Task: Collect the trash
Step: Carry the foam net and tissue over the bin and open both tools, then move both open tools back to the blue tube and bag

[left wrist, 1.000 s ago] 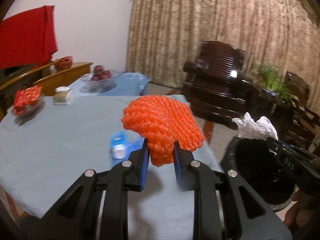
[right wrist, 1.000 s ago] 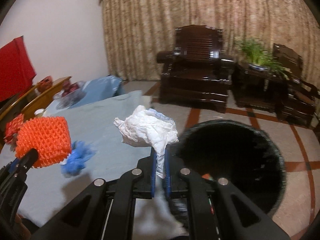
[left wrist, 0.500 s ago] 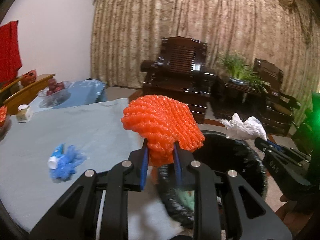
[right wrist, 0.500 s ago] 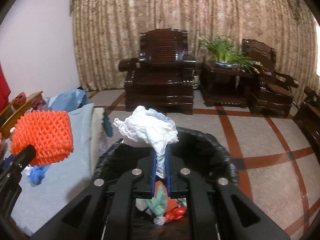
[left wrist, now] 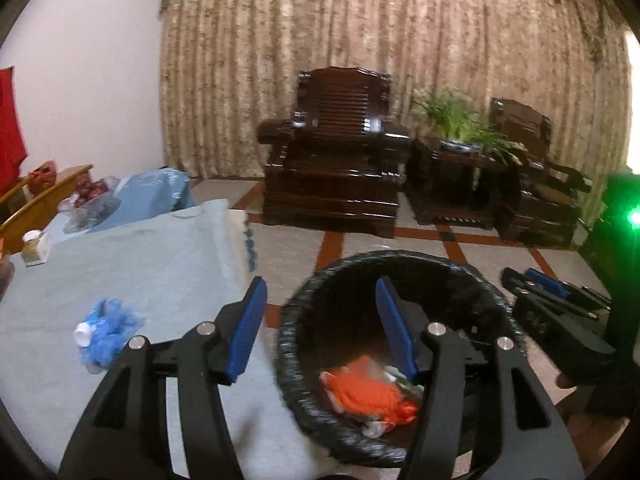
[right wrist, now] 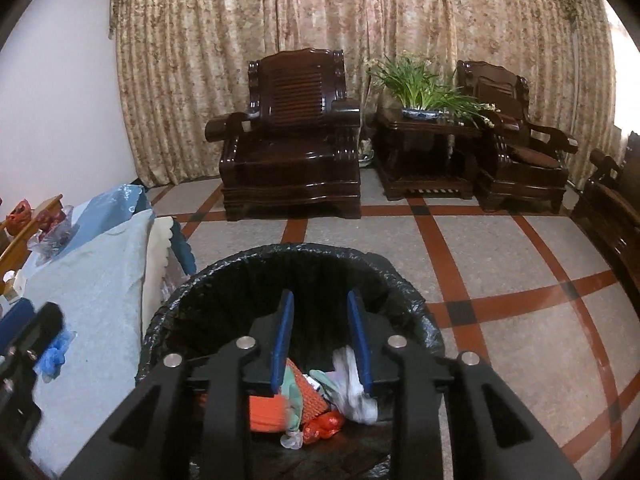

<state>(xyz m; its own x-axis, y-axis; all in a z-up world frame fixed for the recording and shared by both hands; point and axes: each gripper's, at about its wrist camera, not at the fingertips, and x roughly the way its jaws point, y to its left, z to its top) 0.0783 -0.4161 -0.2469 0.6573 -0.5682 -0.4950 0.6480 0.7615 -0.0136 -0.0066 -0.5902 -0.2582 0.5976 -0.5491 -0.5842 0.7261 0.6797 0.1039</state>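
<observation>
Left wrist view: the left tool (left wrist: 320,320) hangs above the near rim of the black-lined trash bin (left wrist: 304,308), its blue pads (left wrist: 250,322) wide apart and still opening, with nothing between them. Inside the bin, at about 6 o'clock of its opening, lies the orange foam net (left wrist: 366,394) among other scraps. At 9 o'clock from the bin, a crumpled blue wad (left wrist: 106,332) with a white cap sits on the light blue tabletop (left wrist: 132,264). The right tool (left wrist: 538,282) enters at 3 o'clock, just beside the bin's rim. Right wrist view: the right tool (right wrist: 320,336) points down into the bin (right wrist: 412,308); its jaws are parted and opening, and no object is gripped. The white crumpled tissue (right wrist: 352,392) lies in the bin at 5 o'clock, touching the orange net (right wrist: 268,410). At 12 o'clock a dark wooden armchair (right wrist: 292,136) stands before the curtain (right wrist: 320,12).
</observation>
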